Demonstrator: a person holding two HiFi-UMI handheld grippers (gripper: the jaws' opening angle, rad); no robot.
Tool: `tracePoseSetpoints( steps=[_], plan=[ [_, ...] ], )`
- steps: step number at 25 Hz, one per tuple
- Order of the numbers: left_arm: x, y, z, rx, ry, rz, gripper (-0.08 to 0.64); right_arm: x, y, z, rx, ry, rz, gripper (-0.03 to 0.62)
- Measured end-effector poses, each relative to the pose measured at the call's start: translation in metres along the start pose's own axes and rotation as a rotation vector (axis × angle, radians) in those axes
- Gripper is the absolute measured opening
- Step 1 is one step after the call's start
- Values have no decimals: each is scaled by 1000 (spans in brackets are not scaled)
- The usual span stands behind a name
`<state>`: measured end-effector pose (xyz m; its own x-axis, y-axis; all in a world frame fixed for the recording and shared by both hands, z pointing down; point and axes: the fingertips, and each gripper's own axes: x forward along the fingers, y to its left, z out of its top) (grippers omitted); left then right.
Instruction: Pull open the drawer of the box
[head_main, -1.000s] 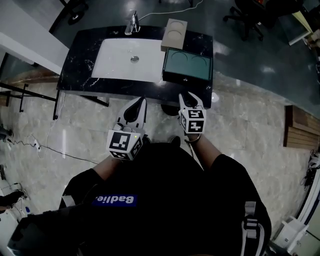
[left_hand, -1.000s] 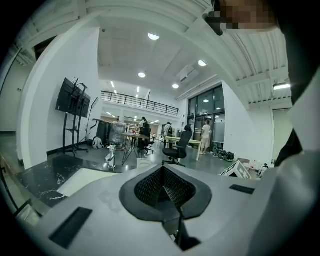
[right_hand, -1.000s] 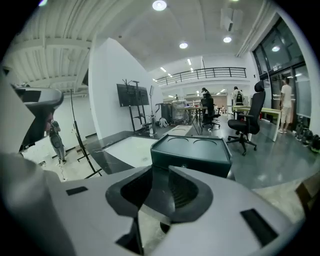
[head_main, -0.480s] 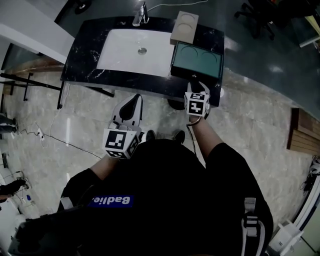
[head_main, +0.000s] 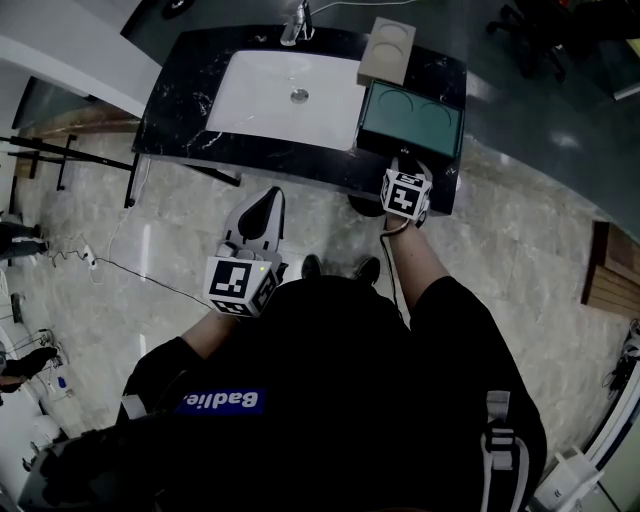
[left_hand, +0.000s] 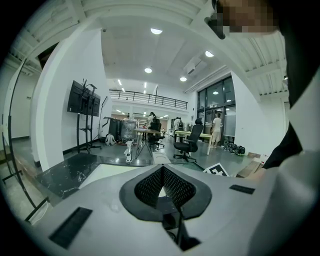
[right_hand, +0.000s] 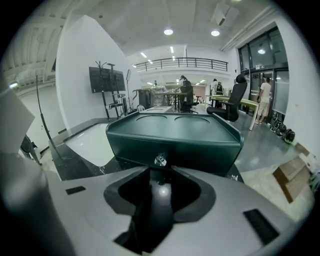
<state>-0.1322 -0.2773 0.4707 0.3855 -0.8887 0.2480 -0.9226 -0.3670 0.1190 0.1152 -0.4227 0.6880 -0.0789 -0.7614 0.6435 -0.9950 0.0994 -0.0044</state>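
The dark green box (head_main: 412, 122) sits at the right end of a black marble worktop (head_main: 185, 115), beside a white basin (head_main: 270, 95). The right claw (right_hand: 161, 170), just spreading, gapes empty before its drawer knob (right_hand: 160, 160); the left claw (left_hand: 163, 170) is pressed together.

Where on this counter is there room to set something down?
The countertop is bare left of the white sink basin, and in a narrow strip along its front edge. The right end is crowded: the green drawer box fills it, a beige tray sits behind, and the faucet takes the back rim.
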Motion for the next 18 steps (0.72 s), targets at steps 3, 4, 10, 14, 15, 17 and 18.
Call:
tracePoseSetpoints(
  steps=[3,4,10,14,15,17,18],
  plan=[
    [-2,3,-3,-8,10,1,-8,4,-1,0,28,0,-11,112],
    [-2,3,-4,-8,12,-2,-8,6,-1,1,35,-1,-15,112],
    [-3,4,-5,-9,13,-17,-8,10,-2,7,77,-24,-23,112],
    [-3,5,-7,-5,17,-24,-8,14,0,8,80,-29,-27,110],
    [-3,5,-7,-5,16,-25,-8,14,0,9,80,-29,-30,110],
    [-3,8,-7,-9,16,-21,-8,15,-1,10,82,-29,-39,110],
    [-4,9,-7,-9,17,-21,-8,14,-1,10,82,-28,-43,109]
  ],
)
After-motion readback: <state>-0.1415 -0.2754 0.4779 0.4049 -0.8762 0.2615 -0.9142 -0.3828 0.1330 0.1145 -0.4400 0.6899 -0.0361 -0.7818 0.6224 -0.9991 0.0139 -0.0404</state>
